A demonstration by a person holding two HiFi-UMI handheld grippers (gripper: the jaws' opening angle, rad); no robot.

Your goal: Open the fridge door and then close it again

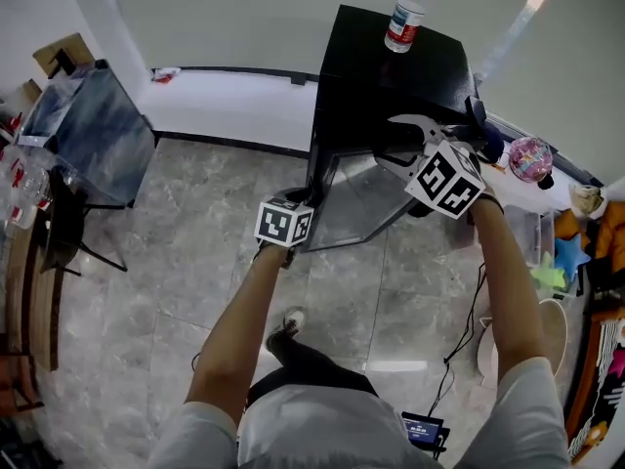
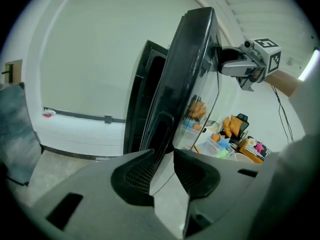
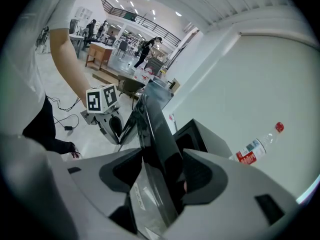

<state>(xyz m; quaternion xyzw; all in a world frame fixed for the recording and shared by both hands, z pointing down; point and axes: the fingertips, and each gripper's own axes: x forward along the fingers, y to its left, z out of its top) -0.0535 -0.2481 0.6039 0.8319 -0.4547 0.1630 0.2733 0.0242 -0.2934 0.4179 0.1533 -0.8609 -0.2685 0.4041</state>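
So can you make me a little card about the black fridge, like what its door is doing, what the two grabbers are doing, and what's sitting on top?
fridge: black, small, on the floor by the white wall
door: glass front, partly open
left gripper: shut on the door's edge
right gripper: shut on the door's edge, near its top
on top: one water bottle, red cap, standing upright
task: door is open, not yet closed
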